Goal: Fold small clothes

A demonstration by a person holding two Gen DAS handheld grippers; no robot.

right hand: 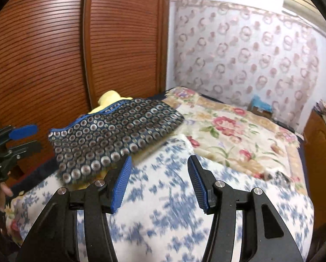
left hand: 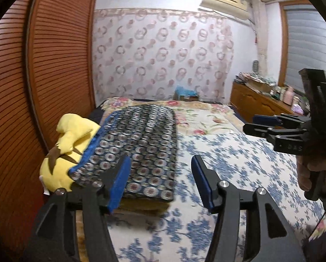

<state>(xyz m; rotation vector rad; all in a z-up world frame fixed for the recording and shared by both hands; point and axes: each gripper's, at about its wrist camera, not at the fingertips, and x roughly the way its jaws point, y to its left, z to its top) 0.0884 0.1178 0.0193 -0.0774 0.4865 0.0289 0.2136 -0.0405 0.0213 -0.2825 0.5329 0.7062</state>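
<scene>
A folded dark garment [left hand: 141,144] with a silver ring pattern and blue trim lies flat at the left side of the bed, its edge over a yellow plush toy [left hand: 60,168]. My left gripper [left hand: 160,161] hovers just in front of the garment's near right corner, open, with nothing between its blue pads. In the right wrist view the same garment [right hand: 110,137] lies ahead and to the left of my right gripper [right hand: 159,160], which is open and empty above the blue-flowered bedcover [right hand: 163,207]. Each gripper shows in the other's view: the right gripper [left hand: 250,123] and the left gripper [right hand: 37,137].
A louvered wooden wardrobe [left hand: 53,65] stands close along the bed's left side. A cream blanket with red flowers [right hand: 233,131] covers the far half of the bed. A cluttered wooden dresser [left hand: 257,100] stands at the right, and a small blue-topped box [left hand: 186,93] sits by the far wall.
</scene>
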